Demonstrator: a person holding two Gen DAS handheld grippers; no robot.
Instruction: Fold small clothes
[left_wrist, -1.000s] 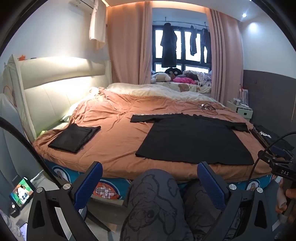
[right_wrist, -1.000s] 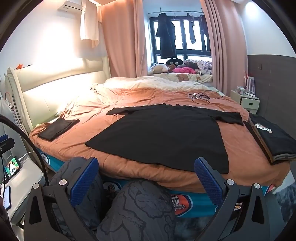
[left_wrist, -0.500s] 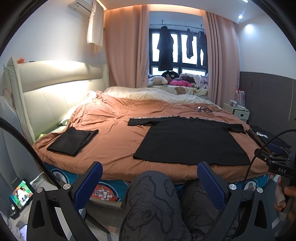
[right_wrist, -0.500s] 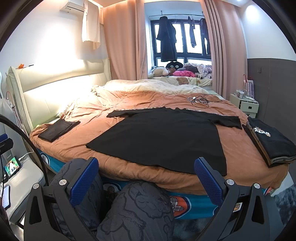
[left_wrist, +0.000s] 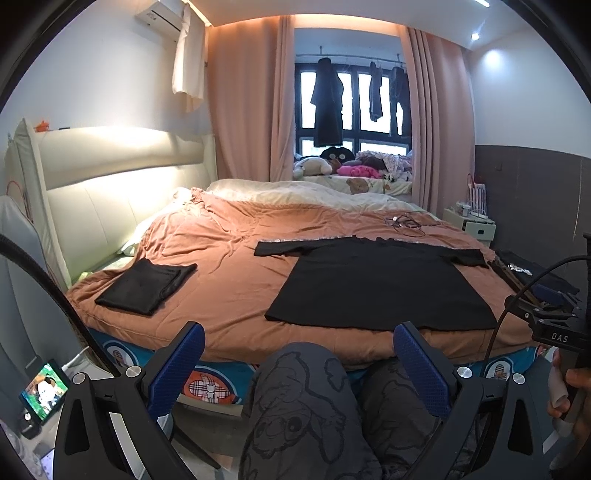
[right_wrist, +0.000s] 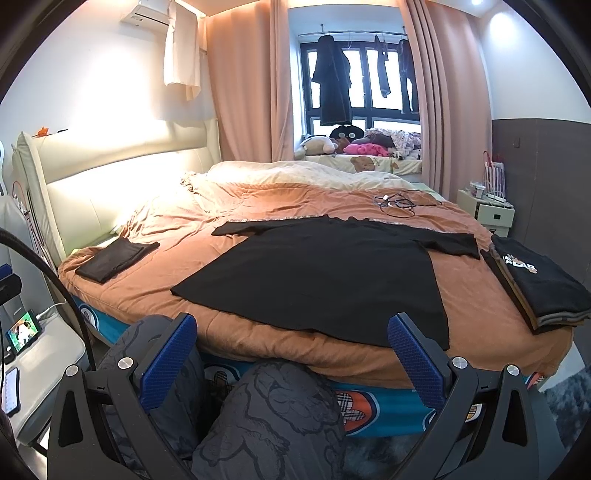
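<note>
Black T-shirt (right_wrist: 325, 273): matt cloth, lies smooth. Orange bedspread (right_wrist: 229, 325): soft cloth, creased toward 11 o'clock. Headboard (left_wrist: 110, 184): padded, leather-look, slight sheen under the light. Gripper fingers (right_wrist: 166, 365): blue pads with fine rough texture on matt black plastic arms, shiny metal screws. Trousers at 6 o'clock (right_wrist: 273, 424): grey printed cloth, matt. Curtains (left_wrist: 251, 103): pink cloth.

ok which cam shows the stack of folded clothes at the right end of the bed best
The right wrist view: the whole stack of folded clothes shows, layers and printed top shirt clear. The left wrist view catches only a strip of it at the frame edge, partly behind the right claw's body and cable.
</note>
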